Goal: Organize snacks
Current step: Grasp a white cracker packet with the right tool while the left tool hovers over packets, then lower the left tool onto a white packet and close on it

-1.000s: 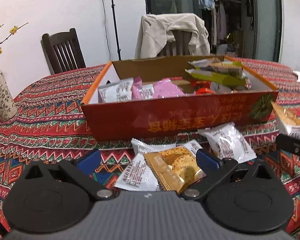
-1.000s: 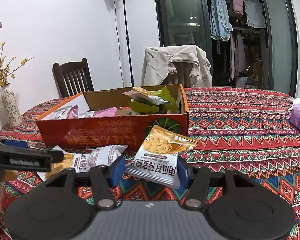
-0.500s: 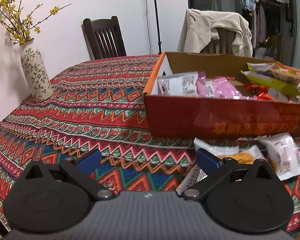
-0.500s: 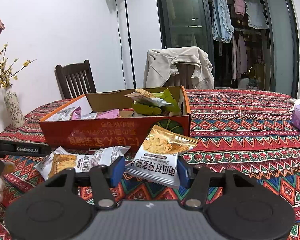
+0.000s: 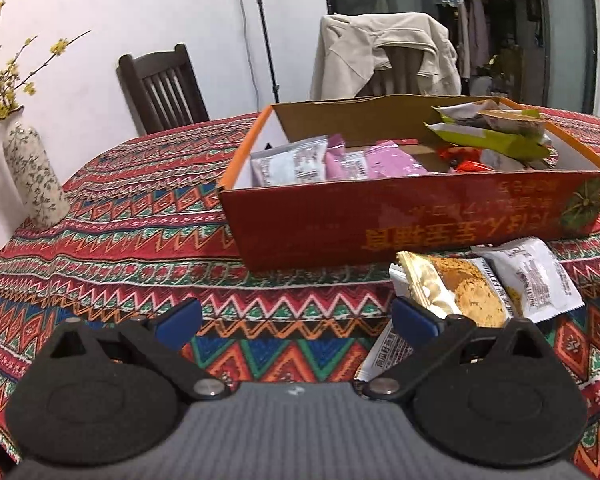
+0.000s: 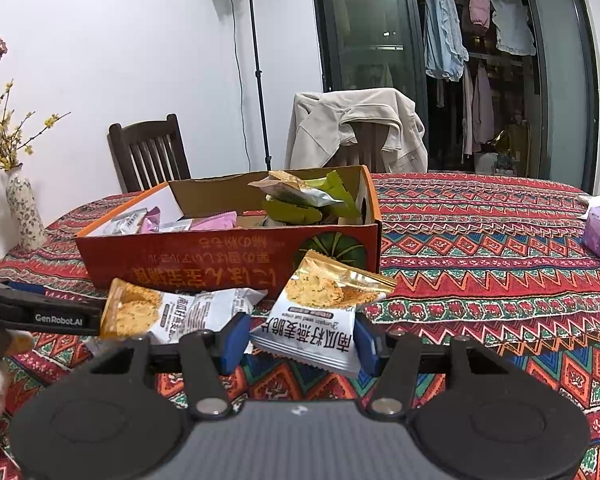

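So, right tongs [image 6: 300, 338] are clamped on one white-and-gold snack pkt [image 6: 324, 320], lifted in front of the red box [image 6: 228, 256]. Left tongs [image 5: 296, 320] gape wide w/ nothing between them, over the patterned surface [image 5: 140, 240], just left of the loose pile. That pile: at least three pkts at the box's front wall (a gold cookie pkt [image 5: 456, 288], a white pkt [image 5: 536, 276], one more partly hidden under the tongs). Inside the box: approx. two pink pkts [image 5: 372, 162], one silver [image 5: 288, 164], green ones [image 5: 496, 140] heaped at the right end. Two chairs behind, one vase [image 5: 34, 176].

Patterned tablecloth [image 6: 480, 240] carries snack box [image 6: 220, 260], loose packets [image 5: 528, 276], vase [image 5: 36, 176].
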`<move>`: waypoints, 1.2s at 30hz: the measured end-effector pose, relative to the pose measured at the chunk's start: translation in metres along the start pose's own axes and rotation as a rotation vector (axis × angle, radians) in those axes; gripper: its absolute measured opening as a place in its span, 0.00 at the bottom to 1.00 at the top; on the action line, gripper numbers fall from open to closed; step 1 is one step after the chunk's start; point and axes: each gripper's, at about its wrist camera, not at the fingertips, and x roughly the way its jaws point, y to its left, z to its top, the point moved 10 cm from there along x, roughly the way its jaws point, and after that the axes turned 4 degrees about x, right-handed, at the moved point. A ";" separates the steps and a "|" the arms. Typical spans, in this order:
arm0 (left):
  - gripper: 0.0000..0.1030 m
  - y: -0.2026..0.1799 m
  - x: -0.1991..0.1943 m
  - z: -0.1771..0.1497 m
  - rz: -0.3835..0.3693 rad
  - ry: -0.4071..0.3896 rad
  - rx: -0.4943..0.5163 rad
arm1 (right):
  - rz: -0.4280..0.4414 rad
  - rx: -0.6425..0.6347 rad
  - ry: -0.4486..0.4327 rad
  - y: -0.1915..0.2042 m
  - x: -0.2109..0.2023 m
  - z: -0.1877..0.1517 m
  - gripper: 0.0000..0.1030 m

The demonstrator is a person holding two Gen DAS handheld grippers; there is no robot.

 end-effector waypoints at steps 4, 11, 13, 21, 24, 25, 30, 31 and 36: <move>1.00 -0.006 0.000 0.001 -0.018 -0.002 0.011 | -0.001 0.000 0.000 0.000 0.000 0.000 0.53; 1.00 -0.013 0.003 0.001 -0.081 0.006 -0.011 | -0.001 -0.001 0.001 0.000 0.000 0.000 0.53; 1.00 -0.015 0.002 0.001 -0.090 0.002 -0.010 | -0.001 0.000 0.001 0.000 0.000 0.000 0.53; 0.94 -0.016 0.006 -0.002 -0.112 0.015 -0.022 | -0.001 -0.001 0.004 0.001 0.001 -0.002 0.53; 0.52 -0.016 0.005 -0.003 -0.142 0.026 -0.030 | -0.001 -0.001 0.004 0.001 0.001 -0.002 0.53; 0.39 -0.017 0.008 -0.006 -0.152 0.047 -0.030 | -0.001 -0.001 0.005 0.001 0.001 -0.002 0.53; 0.16 -0.011 0.005 -0.007 -0.166 0.039 -0.055 | -0.001 -0.001 0.005 0.001 0.001 -0.002 0.53; 0.13 -0.009 0.005 -0.008 -0.163 0.040 -0.058 | -0.001 -0.001 0.004 0.001 0.001 -0.002 0.53; 0.08 -0.002 0.000 -0.008 -0.159 0.027 -0.075 | 0.000 0.002 0.006 0.000 0.002 -0.003 0.53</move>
